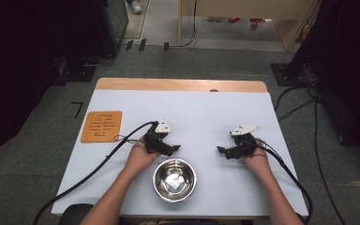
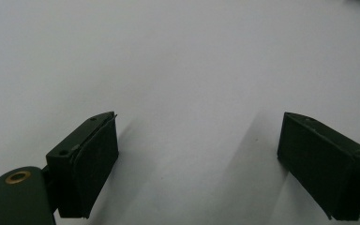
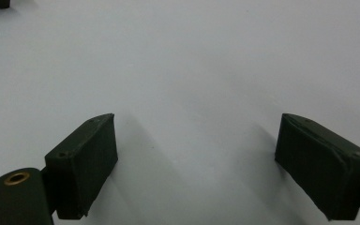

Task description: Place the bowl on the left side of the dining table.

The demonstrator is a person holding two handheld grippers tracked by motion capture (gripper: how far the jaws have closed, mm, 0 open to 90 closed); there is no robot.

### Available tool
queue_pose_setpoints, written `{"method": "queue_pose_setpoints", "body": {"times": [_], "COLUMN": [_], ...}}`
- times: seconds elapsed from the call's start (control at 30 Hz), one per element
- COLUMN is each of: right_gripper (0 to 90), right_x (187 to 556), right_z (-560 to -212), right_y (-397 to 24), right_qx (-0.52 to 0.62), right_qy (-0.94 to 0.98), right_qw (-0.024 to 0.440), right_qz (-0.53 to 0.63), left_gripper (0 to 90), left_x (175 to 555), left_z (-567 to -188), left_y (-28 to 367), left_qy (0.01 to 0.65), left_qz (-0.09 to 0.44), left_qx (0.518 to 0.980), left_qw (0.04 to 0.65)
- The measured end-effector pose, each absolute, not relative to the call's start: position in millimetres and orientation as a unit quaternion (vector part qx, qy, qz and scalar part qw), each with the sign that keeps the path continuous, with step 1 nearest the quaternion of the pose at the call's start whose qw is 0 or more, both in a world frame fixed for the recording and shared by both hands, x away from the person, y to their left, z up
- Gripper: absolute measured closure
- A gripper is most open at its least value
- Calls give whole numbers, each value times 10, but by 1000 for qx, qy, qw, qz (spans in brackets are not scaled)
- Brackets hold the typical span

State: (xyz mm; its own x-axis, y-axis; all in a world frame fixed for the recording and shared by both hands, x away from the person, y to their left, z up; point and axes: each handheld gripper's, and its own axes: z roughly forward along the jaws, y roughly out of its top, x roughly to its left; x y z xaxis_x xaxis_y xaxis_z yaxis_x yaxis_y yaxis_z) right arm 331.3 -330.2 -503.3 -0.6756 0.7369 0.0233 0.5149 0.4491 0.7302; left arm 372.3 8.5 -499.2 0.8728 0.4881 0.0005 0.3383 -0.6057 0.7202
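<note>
White table (image 1: 122,101) bears a steel bowl (image 1: 174,180) at its near edge, with the left gripper (image 1: 171,149) just beyond it and the right gripper (image 1: 222,151) beyond-right, both gaping empty; a careless sweep could knock the bowl off.

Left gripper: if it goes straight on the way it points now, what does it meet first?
Probably the right gripper. In the high view the left gripper points across the bare white table toward it, with nothing between. Its open jaws frame only bare surface. The steel bowl sits nearer the person, off that line.
</note>
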Motion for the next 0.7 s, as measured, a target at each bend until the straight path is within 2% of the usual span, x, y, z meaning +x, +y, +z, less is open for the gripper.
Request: {"method": "queue_pose_setpoints", "body": {"times": [0.57, 0.7], "right_gripper": [126, 126], "right_x": [3313, 3312], "right_z": [-5033, -5033], "right_y": [-3301, -3301], "right_qx": [374, 374], "right_qy": [838, 838], "right_qw": [150, 150], "right_qz": [369, 369], "left_gripper": [132, 157], "left_x": [3725, 3755], "left_z": [-4988, -4964], "left_y": [83, 109], "left_qy": [237, 247], "left_qz": [98, 87], "left_qx": [890, 887], "left_qw": [378, 381]}}
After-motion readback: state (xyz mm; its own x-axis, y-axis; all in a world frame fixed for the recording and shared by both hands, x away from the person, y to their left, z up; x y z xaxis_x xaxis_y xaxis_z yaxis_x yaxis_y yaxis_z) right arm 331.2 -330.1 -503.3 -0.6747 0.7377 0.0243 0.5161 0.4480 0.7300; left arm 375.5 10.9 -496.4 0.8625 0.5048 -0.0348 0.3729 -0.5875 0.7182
